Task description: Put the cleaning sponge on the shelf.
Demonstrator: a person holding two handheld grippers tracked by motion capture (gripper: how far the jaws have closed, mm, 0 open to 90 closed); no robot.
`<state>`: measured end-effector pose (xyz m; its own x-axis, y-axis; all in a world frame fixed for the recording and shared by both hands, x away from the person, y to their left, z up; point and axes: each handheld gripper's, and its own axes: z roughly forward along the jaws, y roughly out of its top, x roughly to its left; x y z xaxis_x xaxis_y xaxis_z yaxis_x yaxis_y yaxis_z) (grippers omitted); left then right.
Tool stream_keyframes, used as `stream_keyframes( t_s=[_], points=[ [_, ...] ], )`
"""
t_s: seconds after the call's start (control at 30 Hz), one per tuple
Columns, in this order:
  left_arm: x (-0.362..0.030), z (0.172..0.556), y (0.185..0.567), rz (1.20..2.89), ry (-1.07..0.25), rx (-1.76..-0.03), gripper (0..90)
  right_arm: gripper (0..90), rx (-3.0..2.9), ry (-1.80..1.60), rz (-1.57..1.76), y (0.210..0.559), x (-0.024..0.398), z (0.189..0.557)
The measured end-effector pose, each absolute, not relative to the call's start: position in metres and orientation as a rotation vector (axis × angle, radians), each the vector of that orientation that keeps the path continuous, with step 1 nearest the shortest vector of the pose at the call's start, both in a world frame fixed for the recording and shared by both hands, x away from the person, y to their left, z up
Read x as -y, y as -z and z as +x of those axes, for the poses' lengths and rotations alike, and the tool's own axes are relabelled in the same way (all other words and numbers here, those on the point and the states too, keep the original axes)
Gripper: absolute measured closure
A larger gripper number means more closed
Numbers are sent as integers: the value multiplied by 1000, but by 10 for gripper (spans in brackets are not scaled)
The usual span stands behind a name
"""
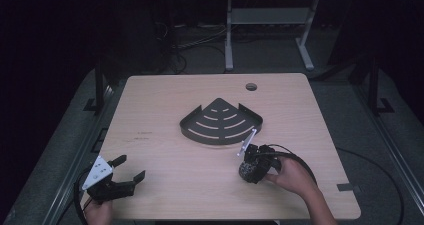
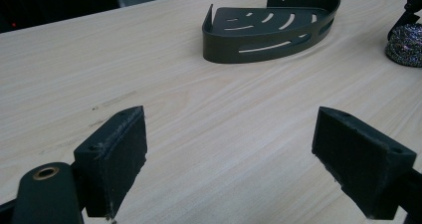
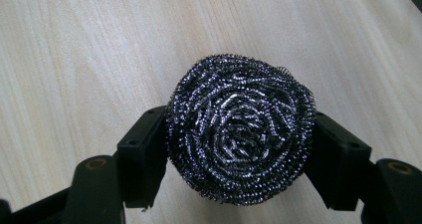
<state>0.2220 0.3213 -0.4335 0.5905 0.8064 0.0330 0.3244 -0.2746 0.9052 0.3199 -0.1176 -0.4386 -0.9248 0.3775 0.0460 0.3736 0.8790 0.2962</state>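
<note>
The right claw (image 3: 239,149) grips a steel-wool scourer (image 3: 240,134), a round, glinting coil of dark wire, pinched between both jaws over the surface (image 1: 165,150). The step looks like carrying it; next probably comes a lift toward the dark slotted corner tray (image 1: 220,121) just ahead. The left claw (image 1: 127,170) stands wide open, holding nothing.

Pale wooden table (image 1: 165,185), dark room beyond
</note>
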Motion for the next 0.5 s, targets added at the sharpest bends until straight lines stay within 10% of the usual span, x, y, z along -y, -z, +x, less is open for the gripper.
stream_keyframes(
  t_s=[0.5],
  points=[
    [-322,221,433,1844,-627,-915,135,324,-3028,-498,593,426,116,321]
  ],
)
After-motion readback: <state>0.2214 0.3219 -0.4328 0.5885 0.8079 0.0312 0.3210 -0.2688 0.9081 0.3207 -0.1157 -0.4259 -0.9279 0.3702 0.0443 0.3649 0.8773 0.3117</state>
